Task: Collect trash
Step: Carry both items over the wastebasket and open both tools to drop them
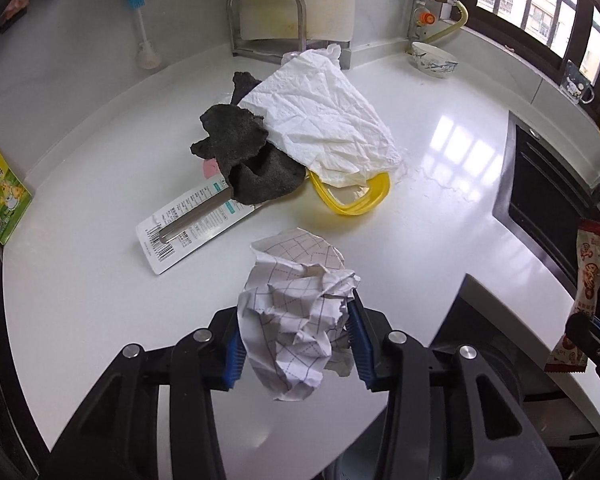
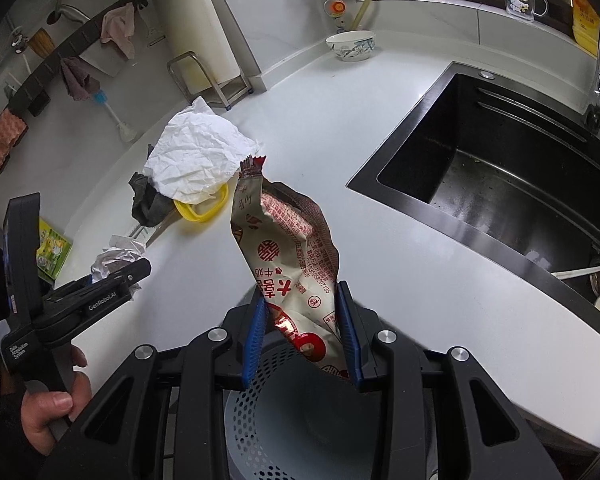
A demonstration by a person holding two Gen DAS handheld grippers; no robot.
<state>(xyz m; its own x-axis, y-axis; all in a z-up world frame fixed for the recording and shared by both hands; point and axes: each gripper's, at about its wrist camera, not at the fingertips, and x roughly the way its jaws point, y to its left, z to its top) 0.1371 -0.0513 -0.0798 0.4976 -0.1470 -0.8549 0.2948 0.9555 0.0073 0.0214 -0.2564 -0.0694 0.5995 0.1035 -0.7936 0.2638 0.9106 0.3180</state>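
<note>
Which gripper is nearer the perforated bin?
Right. The right gripper holds the snack wrapper directly above the perforated bin; the left gripper is off to the side over the counter.

Glossy white countertop with inset black sink, pale tiled wall, dark-framed daylit window.

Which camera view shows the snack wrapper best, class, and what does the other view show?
The right wrist view: the snack wrapper stands whole between the right gripper jaws, print readable. The left wrist view catches it only at the right edge.
</note>
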